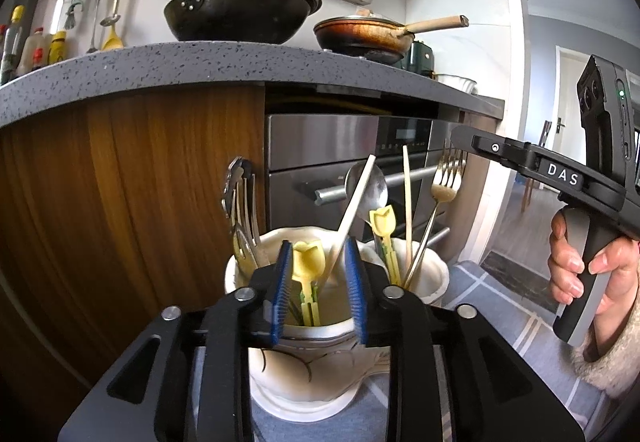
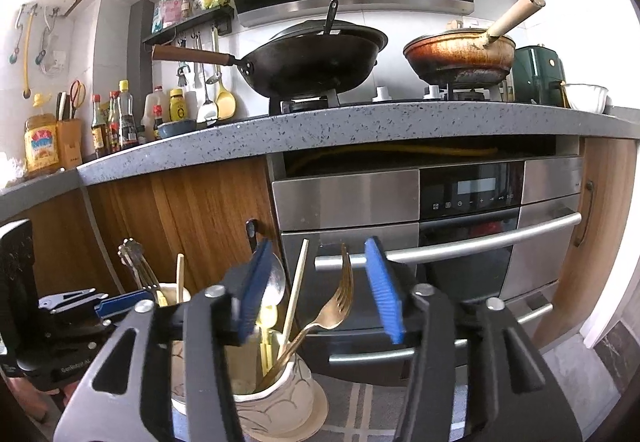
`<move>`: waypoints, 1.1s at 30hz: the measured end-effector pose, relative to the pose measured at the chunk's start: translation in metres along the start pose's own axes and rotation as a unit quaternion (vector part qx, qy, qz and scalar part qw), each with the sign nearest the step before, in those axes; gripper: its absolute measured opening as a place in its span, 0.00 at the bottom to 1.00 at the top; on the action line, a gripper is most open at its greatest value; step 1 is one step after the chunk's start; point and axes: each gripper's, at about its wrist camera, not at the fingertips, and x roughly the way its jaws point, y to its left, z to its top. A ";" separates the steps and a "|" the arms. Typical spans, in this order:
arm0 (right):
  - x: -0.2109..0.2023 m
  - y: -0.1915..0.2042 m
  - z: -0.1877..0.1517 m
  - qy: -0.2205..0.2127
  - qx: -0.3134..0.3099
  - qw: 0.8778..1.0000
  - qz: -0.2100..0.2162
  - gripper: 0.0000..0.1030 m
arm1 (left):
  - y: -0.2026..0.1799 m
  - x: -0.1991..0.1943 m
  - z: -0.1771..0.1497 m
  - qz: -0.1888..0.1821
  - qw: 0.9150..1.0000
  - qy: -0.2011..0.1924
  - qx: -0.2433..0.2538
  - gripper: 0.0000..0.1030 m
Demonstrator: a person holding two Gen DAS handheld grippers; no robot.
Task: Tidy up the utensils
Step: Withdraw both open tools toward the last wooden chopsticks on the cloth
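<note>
Two white ceramic holders stand side by side on a grey checked cloth: the nearer holder (image 1: pixel 304 370) and the right holder (image 1: pixel 434 278). My left gripper (image 1: pixel 320 282) is open over the nearer holder, with a yellow tulip-topped utensil (image 1: pixel 307 262) standing between its blue pads, close to the left one. Silver forks (image 1: pixel 240 201) and a chopstick (image 1: pixel 356 201) lean in the same holder. My right gripper (image 2: pixel 318 294) is open above the right holder (image 2: pixel 280 394). A gold fork (image 2: pixel 340 302) leans free between its pads, beside a silver spoon (image 2: pixel 276 282) and a chopstick (image 2: pixel 298 290).
A steel oven (image 2: pixel 460 242) with bar handles sits straight ahead under a speckled grey counter (image 2: pixel 360 121). A black wok (image 2: pixel 312 61) and a browned pan (image 2: pixel 460 53) stand on the hob. A wooden cabinet (image 1: pixel 120 181) is at the left. A hand (image 1: pixel 580 274) holds the right gripper's handle.
</note>
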 end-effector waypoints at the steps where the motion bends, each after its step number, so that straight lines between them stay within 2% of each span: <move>1: -0.002 -0.001 0.001 0.001 0.003 1.000 0.002 0.57 | -0.001 -0.002 0.002 0.001 1.000 -0.002 0.000 0.36; 2: -0.005 -0.001 0.003 0.002 0.007 1.000 0.004 0.59 | -0.002 -0.003 0.002 0.003 1.000 -0.003 0.001 0.39; 4: -0.012 -0.002 0.008 0.008 0.014 1.000 0.008 0.72 | -0.007 -0.007 0.006 0.008 1.000 -0.007 0.005 0.51; 5: -0.017 -0.004 0.010 0.010 0.019 1.000 0.010 0.74 | -0.010 -0.010 0.008 0.011 1.000 -0.009 0.005 0.54; 7: -0.029 -0.009 0.012 0.020 0.028 0.999 0.012 0.84 | -0.015 -0.016 0.012 0.010 1.000 -0.009 0.003 0.69; 11: -0.047 -0.017 0.007 0.047 0.028 0.998 -0.004 0.88 | -0.027 -0.029 0.015 0.012 1.000 0.003 0.001 0.79; 13: -0.055 -0.021 -0.002 0.061 0.027 0.998 -0.016 0.92 | -0.033 -0.037 0.015 0.016 1.000 0.014 -0.008 0.89; 17: -0.065 -0.031 -0.024 0.089 0.031 0.995 -0.037 0.94 | -0.045 -0.046 0.009 0.015 0.999 0.036 -0.023 0.92; 21: -0.065 -0.042 -0.050 0.128 0.053 0.989 -0.050 0.94 | -0.056 -0.046 -0.012 0.014 0.997 0.072 -0.029 0.93; 27: -0.056 -0.049 -0.096 0.208 0.077 0.973 -0.057 0.94 | -0.065 -0.032 -0.052 0.004 0.991 0.131 -0.040 0.93; 29: -0.055 -0.046 -0.109 0.226 0.074 0.970 -0.055 0.92 | -0.068 -0.025 -0.065 -0.003 0.987 0.152 -0.042 0.93; 33: -0.046 -0.037 -0.130 0.263 0.064 0.962 -0.046 0.77 | -0.075 -0.014 -0.082 -0.005 0.983 0.181 -0.027 0.93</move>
